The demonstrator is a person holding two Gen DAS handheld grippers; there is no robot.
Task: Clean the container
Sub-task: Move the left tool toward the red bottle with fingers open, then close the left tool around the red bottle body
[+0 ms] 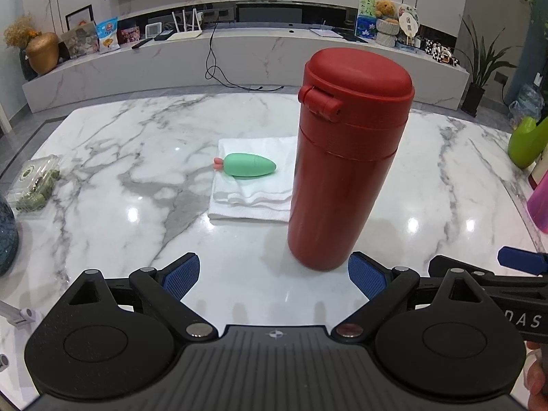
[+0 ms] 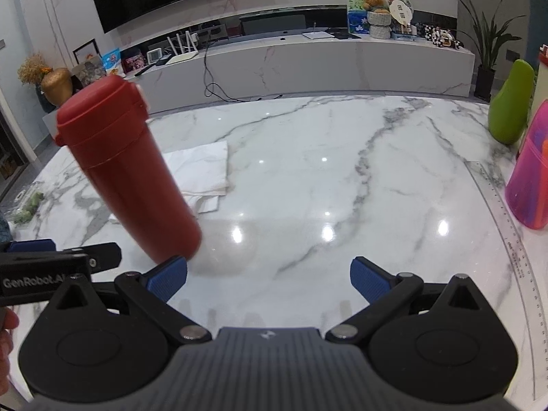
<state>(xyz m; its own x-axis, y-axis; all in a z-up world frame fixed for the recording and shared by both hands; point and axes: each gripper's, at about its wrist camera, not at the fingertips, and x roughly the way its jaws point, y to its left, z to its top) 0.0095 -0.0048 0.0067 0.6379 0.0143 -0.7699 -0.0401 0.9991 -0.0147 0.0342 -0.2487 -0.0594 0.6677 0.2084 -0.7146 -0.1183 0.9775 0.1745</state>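
Red lidded bottle (image 1: 346, 171), upright on marble table (image 1: 137, 205), beside folded white towel (image 1: 253, 188)

Red bottle (image 1: 346, 157), mint-green carrot-shaped sponge (image 1: 250, 165), white towel (image 1: 250, 191), grey-veined white marble table (image 1: 137, 157).

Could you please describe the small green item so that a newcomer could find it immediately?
On the marble table, behind the tall red bottle, lies a folded white towel. The green item rests on it: carrot-shaped, mint green, with pink nubs at one end.
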